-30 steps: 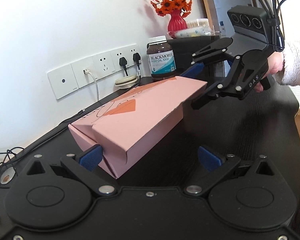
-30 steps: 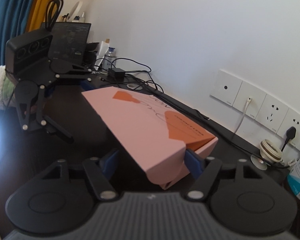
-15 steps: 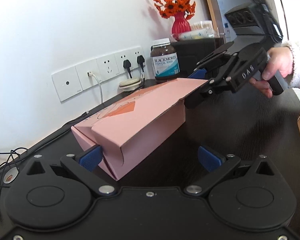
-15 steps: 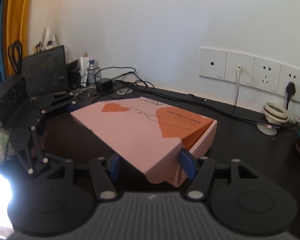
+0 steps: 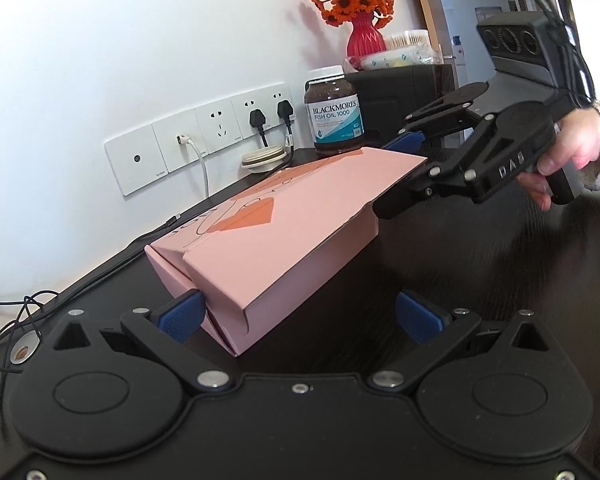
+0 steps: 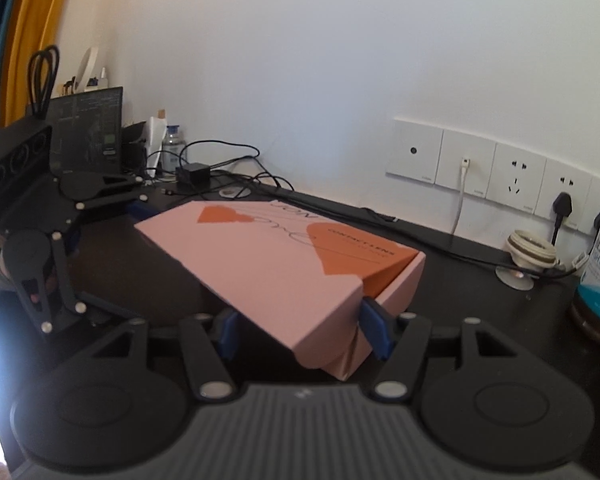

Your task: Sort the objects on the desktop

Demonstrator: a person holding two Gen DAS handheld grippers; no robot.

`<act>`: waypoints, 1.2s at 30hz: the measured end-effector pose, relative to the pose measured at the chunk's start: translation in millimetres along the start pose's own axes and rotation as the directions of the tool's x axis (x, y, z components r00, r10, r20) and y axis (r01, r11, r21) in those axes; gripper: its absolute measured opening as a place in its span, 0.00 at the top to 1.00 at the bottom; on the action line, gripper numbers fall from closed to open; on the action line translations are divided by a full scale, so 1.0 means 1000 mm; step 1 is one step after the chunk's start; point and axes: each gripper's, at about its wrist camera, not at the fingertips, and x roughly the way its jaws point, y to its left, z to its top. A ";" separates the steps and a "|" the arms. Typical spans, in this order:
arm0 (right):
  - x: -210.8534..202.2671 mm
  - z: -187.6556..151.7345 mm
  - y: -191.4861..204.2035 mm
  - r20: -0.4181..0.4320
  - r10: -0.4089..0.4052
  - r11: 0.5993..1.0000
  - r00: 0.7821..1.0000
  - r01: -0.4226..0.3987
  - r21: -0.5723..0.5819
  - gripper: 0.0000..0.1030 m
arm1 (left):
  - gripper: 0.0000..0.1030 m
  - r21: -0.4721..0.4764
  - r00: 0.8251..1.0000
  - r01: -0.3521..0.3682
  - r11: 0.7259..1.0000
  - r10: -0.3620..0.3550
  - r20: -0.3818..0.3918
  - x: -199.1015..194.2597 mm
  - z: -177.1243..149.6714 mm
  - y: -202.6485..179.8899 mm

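A long pink box with orange hearts lies tilted on the dark desk. Its far end is raised, and its lid stands slightly ajar there. My right gripper is shut on that end, one blue pad against each side of the pink box. In the left wrist view, a hand in a fluffy sleeve holds the right gripper. My left gripper stands open at the near end; only its left pad touches the box corner. The right wrist view shows the left gripper at the box's far end.
A brown fish oil bottle, a white round holder and plugged wall sockets line the wall. A red vase of orange flowers stands on a black case. Cables, a charger and a dark screen fill the far corner.
The right gripper has rolled while holding the box end, and that end has tilted with it. The left gripper has stayed at the near end.
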 end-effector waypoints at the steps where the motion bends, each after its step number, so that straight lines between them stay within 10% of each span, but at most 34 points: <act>1: 0.000 -0.002 0.003 0.008 -0.007 1.000 1.000 0.007 -0.019 0.40 | 0.00 0.001 1.000 -0.001 1.000 0.001 0.000 0.000 0.000 0.000; 8: -0.001 -0.009 -0.007 0.064 0.076 0.996 0.995 -0.078 0.033 0.20 | 0.00 0.006 1.000 -0.006 1.000 0.006 0.000 -0.001 0.000 -0.001; 23: -0.025 -0.024 -0.021 0.061 0.213 0.960 0.975 -0.221 0.172 0.19 | 0.00 -0.014 0.999 0.022 1.000 -0.023 -0.046 -0.004 -0.002 -0.004; 36: -0.007 -0.020 -0.022 0.025 0.179 0.956 0.984 -0.180 0.231 0.15 | 0.00 -0.083 0.998 0.018 0.996 -0.023 -0.057 0.004 0.006 -0.005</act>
